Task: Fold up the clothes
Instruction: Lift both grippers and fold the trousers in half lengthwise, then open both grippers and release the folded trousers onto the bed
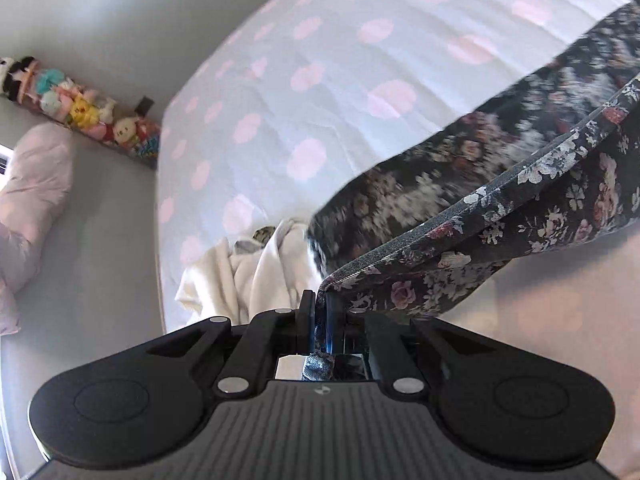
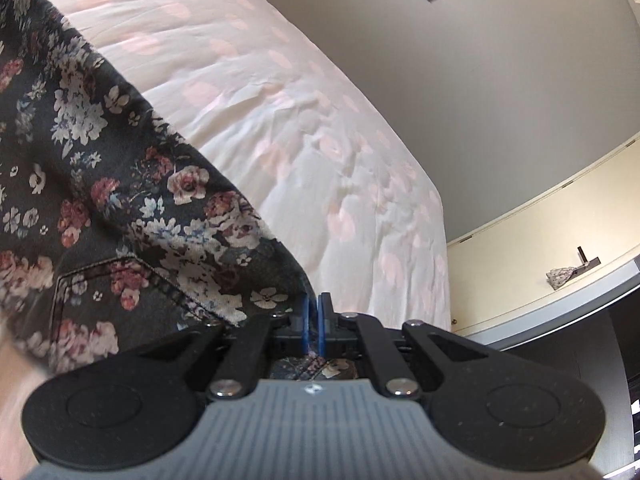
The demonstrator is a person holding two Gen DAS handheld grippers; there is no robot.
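Observation:
A dark floral garment (image 1: 500, 196) is held up above a bed. My left gripper (image 1: 319, 300) is shut on one edge of it, and the cloth stretches away to the upper right. In the right wrist view the same floral garment (image 2: 100, 184) fills the left side, a stitched pocket showing near the bottom. My right gripper (image 2: 314, 304) is shut on its other edge, cloth pinched between the blue pads. A heap of white clothes (image 1: 244, 272) lies on the bed just beyond the left gripper.
The bed's white cover with pink spots (image 1: 304, 80) spreads below both grippers. A row of plush toys (image 1: 80, 108) lines the wall at left, near a pink pillow (image 1: 32, 192). A cream cabinet (image 2: 540, 248) stands past the bed's corner at right.

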